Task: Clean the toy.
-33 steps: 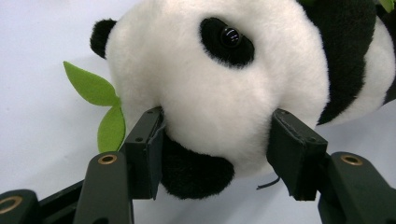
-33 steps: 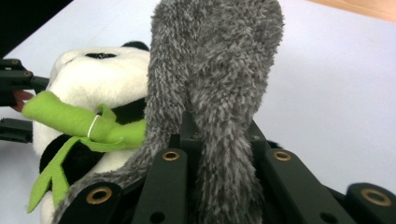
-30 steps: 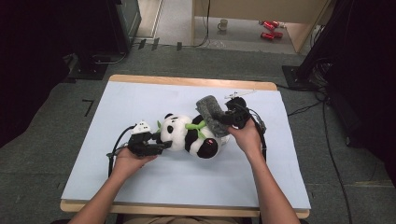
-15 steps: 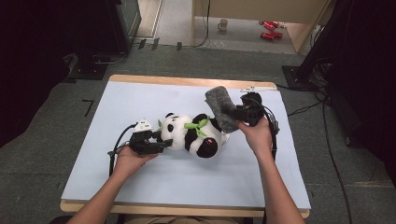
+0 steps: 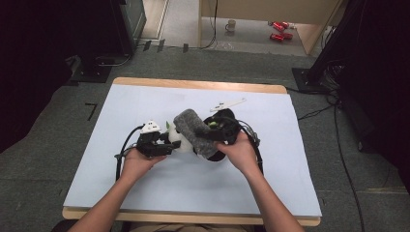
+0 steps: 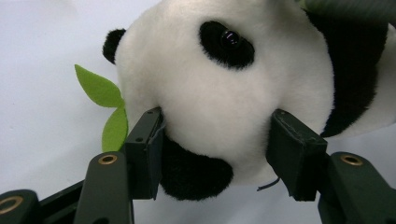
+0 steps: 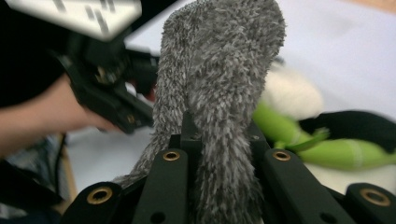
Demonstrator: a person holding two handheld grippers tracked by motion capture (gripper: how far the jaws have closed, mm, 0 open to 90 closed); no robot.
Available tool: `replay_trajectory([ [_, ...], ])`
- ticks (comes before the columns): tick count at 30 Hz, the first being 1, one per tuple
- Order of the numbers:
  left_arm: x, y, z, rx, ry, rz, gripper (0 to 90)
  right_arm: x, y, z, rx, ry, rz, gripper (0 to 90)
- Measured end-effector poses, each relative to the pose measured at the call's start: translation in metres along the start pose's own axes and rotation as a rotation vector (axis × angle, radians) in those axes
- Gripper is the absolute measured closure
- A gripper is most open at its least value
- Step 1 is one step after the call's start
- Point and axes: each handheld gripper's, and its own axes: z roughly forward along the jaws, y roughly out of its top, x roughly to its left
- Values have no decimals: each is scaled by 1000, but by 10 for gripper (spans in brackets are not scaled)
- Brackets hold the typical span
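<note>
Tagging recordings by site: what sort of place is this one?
Probably a lab or workshop recording bay, not a home: a table under a pale sheet on grey carpet, cables trailing across the floor, dark equipment stands either side.

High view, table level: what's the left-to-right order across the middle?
Left gripper clamped on the panda plush → grey fuzzy cloth → right gripper shut on that cloth → bare blue table cover.
</note>
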Motion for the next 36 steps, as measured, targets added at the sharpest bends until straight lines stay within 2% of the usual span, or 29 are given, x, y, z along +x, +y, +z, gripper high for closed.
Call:
replay_trajectory([
  [1,0,0,1,6,5,6,418,1,-1,5,25,-33,-20,780],
  [2,0,1,2,21,10,11,424,2,-5,11,63,-99,-60,779],
  [3,-1,2,3,33,17,4,430,-1,-7,13,61,-104,-73,779],
  [4,-2,3,3,35,22,-1,435,-4,-9,12,50,-82,-55,779],
  [5,-3,4,3,33,26,-3,438,-7,-9,10,48,-88,-45,779],
  [7,-4,4,4,30,31,-3,444,-9,-8,5,44,-129,-73,777],
  [10,-2,4,4,27,21,-9,445,-13,-7,-4,32,-164,-80,777],
  [15,-1,3,4,20,12,-6,444,-30,-12,-15,-1,-189,-27,780],
  [18,-1,3,4,16,9,-9,443,-45,-18,-20,-22,-166,41,781],
  [22,0,3,4,18,7,-7,442,-57,-22,-27,-28,-187,72,781],
  [25,0,3,4,15,5,-10,441,-63,-23,-33,-41,-182,87,782],
  [27,1,2,4,22,3,-5,439,-64,-21,-41,-52,-209,98,783],
  [29,1,2,4,17,0,-3,438,-65,-19,-50,-79,-211,111,784],
  [32,0,2,4,11,7,-1,437,-61,-16,-61,-137,-160,123,783],
  [36,-2,2,4,11,13,5,438,-46,-9,-53,-156,-104,101,783],
])
